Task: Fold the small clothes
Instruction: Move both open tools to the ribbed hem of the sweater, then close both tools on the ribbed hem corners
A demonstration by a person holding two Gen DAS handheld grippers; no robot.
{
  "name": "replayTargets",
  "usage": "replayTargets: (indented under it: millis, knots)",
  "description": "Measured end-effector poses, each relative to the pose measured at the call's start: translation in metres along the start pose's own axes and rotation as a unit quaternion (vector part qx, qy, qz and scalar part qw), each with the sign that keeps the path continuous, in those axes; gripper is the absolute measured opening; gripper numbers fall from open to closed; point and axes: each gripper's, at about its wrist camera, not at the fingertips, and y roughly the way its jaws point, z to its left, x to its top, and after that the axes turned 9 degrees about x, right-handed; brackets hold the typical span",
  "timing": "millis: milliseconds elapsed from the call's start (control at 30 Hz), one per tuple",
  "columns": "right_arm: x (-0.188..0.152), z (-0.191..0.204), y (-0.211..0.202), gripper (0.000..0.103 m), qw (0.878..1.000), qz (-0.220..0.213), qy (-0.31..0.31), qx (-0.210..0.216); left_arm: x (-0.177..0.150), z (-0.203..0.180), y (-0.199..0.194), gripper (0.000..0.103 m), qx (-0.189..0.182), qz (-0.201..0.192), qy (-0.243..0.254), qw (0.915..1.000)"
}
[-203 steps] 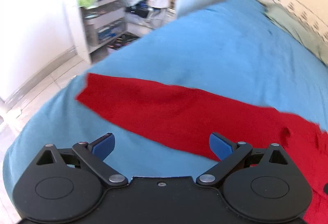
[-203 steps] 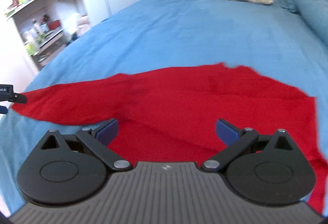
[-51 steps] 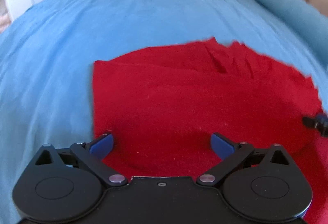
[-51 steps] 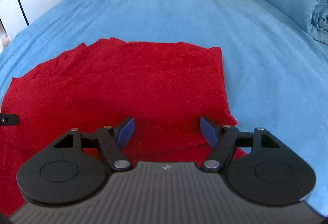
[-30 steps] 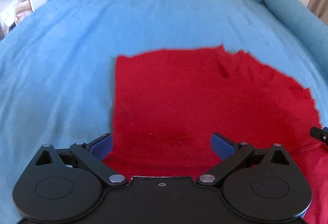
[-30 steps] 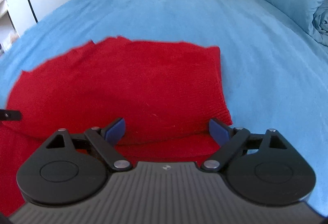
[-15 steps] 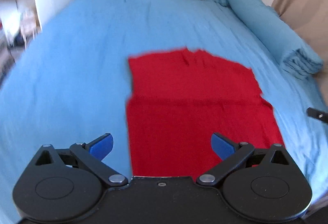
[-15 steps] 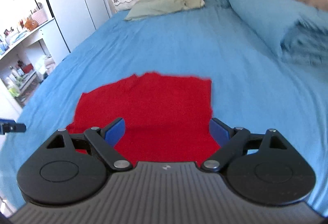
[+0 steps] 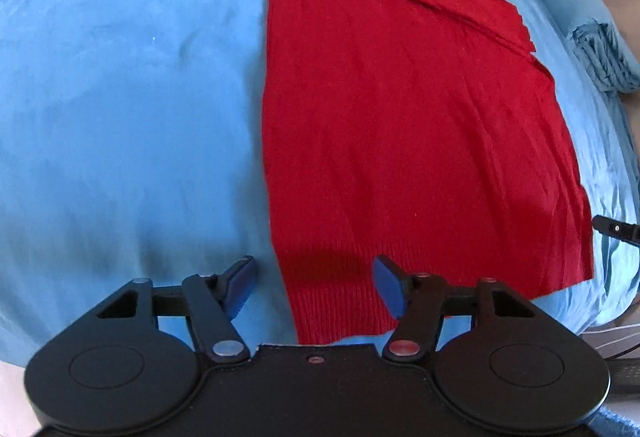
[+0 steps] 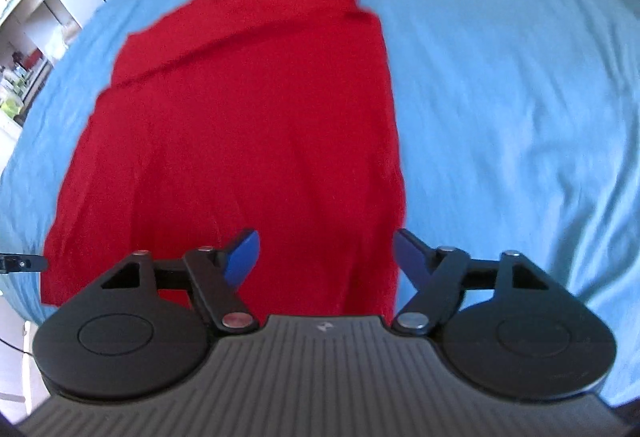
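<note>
A blue bedspread [image 9: 120, 97] is seen covering the whole bed, and on it the red garment [image 9: 400, 117] is laid flat as a tall rectangle, with an already folded layer marked by a ridge across its far end and a ribbed hem at the near edge. A rolled blue duvet [image 9: 600, 37] is placed well apart along the bed's right side, while white cupboards and cluttered shelves [image 10: 24, 37] are glimpsed beyond the left edge; nothing is found lying between the grippers and the cloth. The left gripper [image 9: 316, 287] is held with its jaws spread wide and empty over the near left corner of the hem, and the right gripper [image 10: 326, 261] is likewise gaping and empty over the near right corner. The likeliest fault, it is judged, would be a pinch that takes only the top layer, or the bedspread with it, so that the fold is dragged askew; uneven lifting by the two sides could also leave the hem crooked, and the soft knit may be creased if it is pulled rather than raised
</note>
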Motion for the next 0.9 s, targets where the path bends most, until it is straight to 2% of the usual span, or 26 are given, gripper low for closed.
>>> replayTargets:
  millis: [100,200,300,433,500,567,633,667,733,900]
  knots:
    - [-0.013,-0.008,-0.001,0.087,1.000,0.019,0.012,-0.002,-0.003,-0.008,0.001,0.065,0.000,0.005,0.006,1.0000]
    - [-0.024,-0.015,0.000,0.087,0.999,0.036,0.028,-0.003,-0.003,-0.022,0.005,0.057,0.006,0.015,0.021,0.9996]
    - [-0.033,-0.020,0.004,0.081,0.997,0.059,0.039,-0.002,-0.004,-0.018,0.006,0.056,0.013,0.017,0.024,0.9995]
    - [-0.043,-0.022,0.008,0.077,0.996,0.078,0.047,0.008,-0.001,-0.014,0.009,0.040,0.013,0.023,0.016,0.9995]
    - [-0.045,-0.021,0.009,0.072,0.996,0.079,0.042,0.003,0.000,-0.014,0.008,0.033,0.014,0.026,0.022,0.9993]
    - [-0.043,-0.021,0.008,0.059,0.996,0.079,0.044,0.001,0.002,-0.017,0.009,0.020,0.018,0.029,0.029,0.9990]
    - [-0.043,-0.023,0.008,0.039,0.996,0.079,0.045,-0.007,0.003,-0.018,0.008,0.009,0.017,0.031,0.038,0.9987]
    - [-0.043,-0.024,0.008,0.031,0.996,0.078,0.048,-0.013,0.003,-0.019,0.008,0.008,0.019,0.032,0.040,0.9985]
    - [-0.039,-0.027,0.008,0.022,0.995,0.082,0.047,-0.025,0.004,-0.020,0.006,0.007,0.022,0.034,0.042,0.9983]
    - [-0.033,-0.018,0.004,0.020,0.996,0.085,0.021,-0.032,0.012,-0.020,-0.010,0.006,0.013,0.038,0.027,0.9988]
